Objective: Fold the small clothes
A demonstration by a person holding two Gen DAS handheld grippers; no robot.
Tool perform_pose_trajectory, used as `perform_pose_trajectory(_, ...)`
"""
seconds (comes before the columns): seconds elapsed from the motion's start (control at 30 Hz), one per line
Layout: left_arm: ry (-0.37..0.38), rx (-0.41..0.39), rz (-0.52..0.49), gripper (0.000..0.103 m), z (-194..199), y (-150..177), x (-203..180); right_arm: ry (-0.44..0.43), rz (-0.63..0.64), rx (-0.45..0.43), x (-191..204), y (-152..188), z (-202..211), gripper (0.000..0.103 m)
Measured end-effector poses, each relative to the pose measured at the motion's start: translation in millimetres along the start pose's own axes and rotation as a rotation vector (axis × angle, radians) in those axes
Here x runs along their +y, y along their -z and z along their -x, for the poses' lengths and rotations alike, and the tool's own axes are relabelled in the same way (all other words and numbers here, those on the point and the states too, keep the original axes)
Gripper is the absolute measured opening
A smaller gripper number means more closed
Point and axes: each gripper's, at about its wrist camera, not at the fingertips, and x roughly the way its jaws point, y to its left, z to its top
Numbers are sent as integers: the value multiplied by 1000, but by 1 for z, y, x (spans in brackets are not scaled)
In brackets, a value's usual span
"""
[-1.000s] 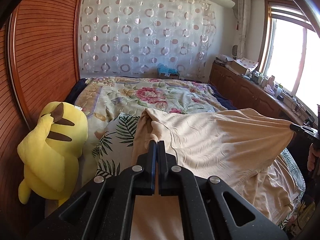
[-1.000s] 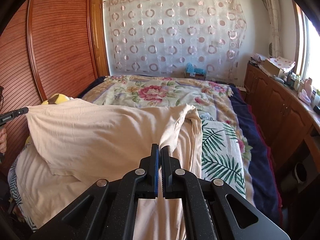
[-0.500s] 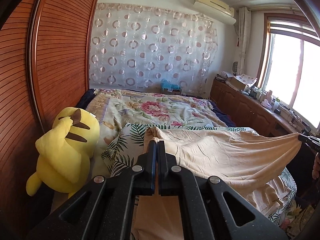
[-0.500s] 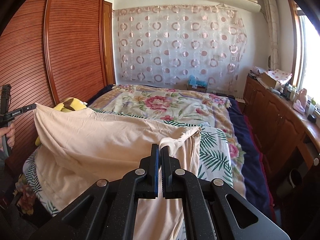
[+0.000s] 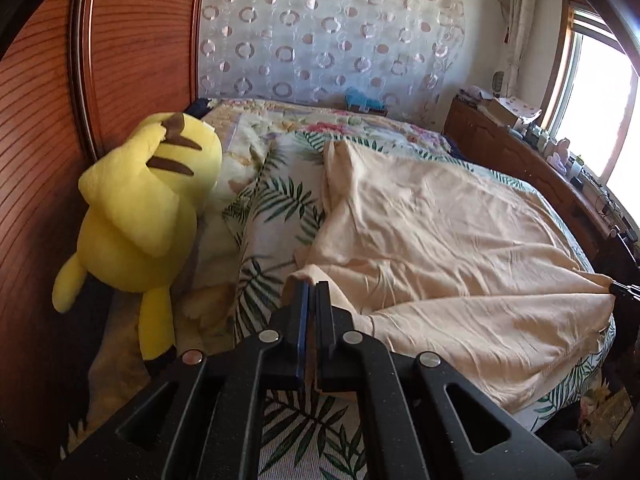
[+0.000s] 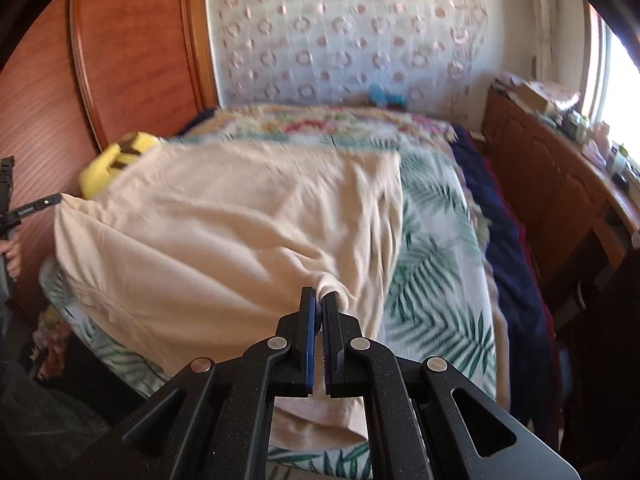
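Observation:
A pale peach garment [image 5: 440,240] lies spread over the bed's palm-leaf blanket [image 5: 276,216]. It also fills the middle of the right wrist view [image 6: 240,232]. My left gripper [image 5: 312,286] is shut on the garment's near left corner, low over the blanket. My right gripper [image 6: 320,300] is shut on a bunched corner of the garment at its near right side. The right gripper's tip shows at the far right of the left wrist view [image 5: 622,288], and the left gripper shows at the left edge of the right wrist view [image 6: 36,206].
A yellow plush toy [image 5: 140,216] leans against the wooden wardrobe [image 5: 120,60] left of the bed. A floral quilt [image 5: 320,120] covers the far bed. A wooden cabinet [image 6: 552,184] with clutter runs along the right wall under the window. A navy blanket edge [image 6: 500,240] lies right.
Both grippers have come down toward the bed with the garment still held. The garment, stretched in the air before, now lies mostly flat on the blanket.

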Motion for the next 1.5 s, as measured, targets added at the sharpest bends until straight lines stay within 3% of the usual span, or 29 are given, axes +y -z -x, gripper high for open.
perform_pose_trajectory(0.1, -9, 23, -3, 6, -3, 13, 1, 32, -24, 51, -11, 13, -18, 16)
perform_pose_trajectory(0.2, 2, 23, 2, 40, 1, 21, 1, 89, -36, 40, -18, 17, -20, 42)
perform_pose_trajectory(0.27, 8, 22, 1, 42, 3, 25, 1, 117, -53, 14, -24, 19, -13, 51)
perform_pose_trajectory(0.53, 10, 50, 32, 42, -9, 33, 0, 108, -71, -40, -17, 23, -15, 54)
perform_pose_trajectory(0.63, 7, 66, 33, 42, -13, 36, -1, 89, -84, -46, -13, 27, -24, 64)
perform_pose_trajectory(0.83, -2, 58, 21, 42, -11, 38, -5, 60, -99, -63, -6, 35, -28, 69)
perform_pose_trajectory(1.1, 28, 41, 40, 42, -9, 41, -14, 36, -61, -54, 12, 30, -44, 70)
perform_pose_trajectory(1.2, 50, 45, 42, 42, -11, 40, -16, 46, -35, -48, 18, 28, -48, 75)
perform_pose_trajectory(1.5, 128, 35, 84, 42, -6, 41, -23, 95, -5, -20, 21, 33, -71, 78)
